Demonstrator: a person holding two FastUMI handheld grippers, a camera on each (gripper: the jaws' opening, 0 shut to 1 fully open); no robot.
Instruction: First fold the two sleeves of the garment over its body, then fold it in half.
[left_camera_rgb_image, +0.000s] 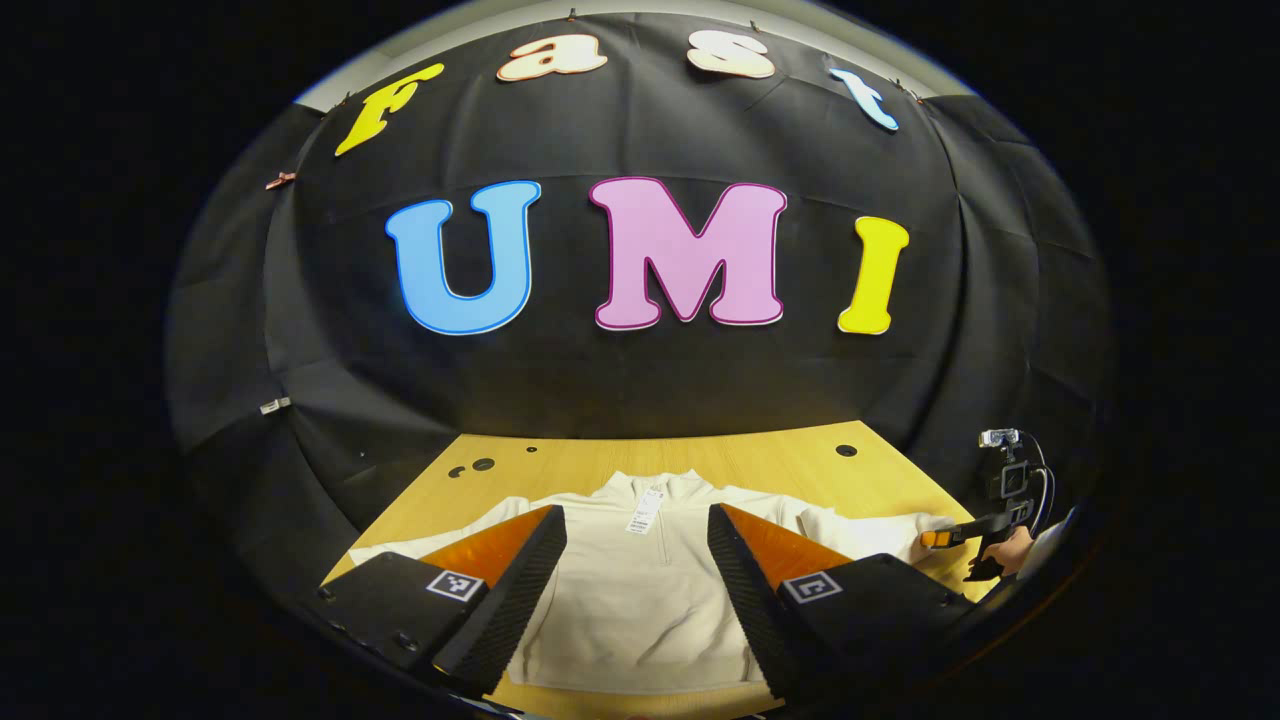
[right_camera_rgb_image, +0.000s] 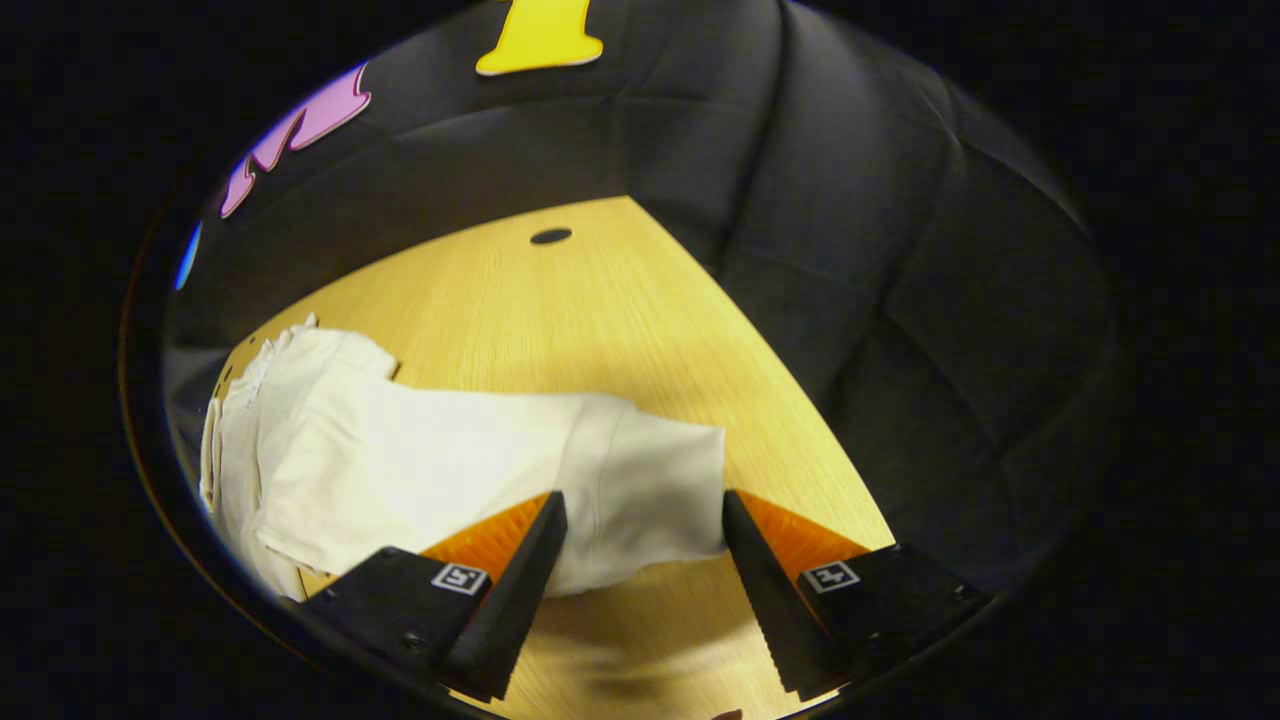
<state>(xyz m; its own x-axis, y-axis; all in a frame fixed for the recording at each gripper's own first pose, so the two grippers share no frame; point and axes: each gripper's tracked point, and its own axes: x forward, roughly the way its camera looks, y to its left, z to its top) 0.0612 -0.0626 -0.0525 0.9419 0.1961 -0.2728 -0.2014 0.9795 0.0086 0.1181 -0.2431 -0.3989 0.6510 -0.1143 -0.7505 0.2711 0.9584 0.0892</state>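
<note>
A cream long-sleeved garment (left_camera_rgb_image: 640, 600) lies flat on the wooden table (left_camera_rgb_image: 760, 465), collar at the far side with a paper tag (left_camera_rgb_image: 645, 510) on it. Its left sleeve (left_camera_rgb_image: 440, 535) and right sleeve (left_camera_rgb_image: 860, 535) are spread out to the sides. My left gripper (left_camera_rgb_image: 635, 512) hovers open above the garment's body. In the left gripper view the right gripper (left_camera_rgb_image: 950, 535), held by a hand (left_camera_rgb_image: 1005, 550), sits at the right sleeve's end. In the right gripper view the right gripper (right_camera_rgb_image: 642, 497) is open, with the sleeve's cuff (right_camera_rgb_image: 655, 480) lying between its fingers, which do not press it.
Black cloth walls stand close around the table's far and side edges. Small dark holes (left_camera_rgb_image: 846, 450) mark the tabletop near the back, one of them a hole (right_camera_rgb_image: 550, 236) beyond the sleeve. Bare wood (right_camera_rgb_image: 600, 320) lies past the cuff.
</note>
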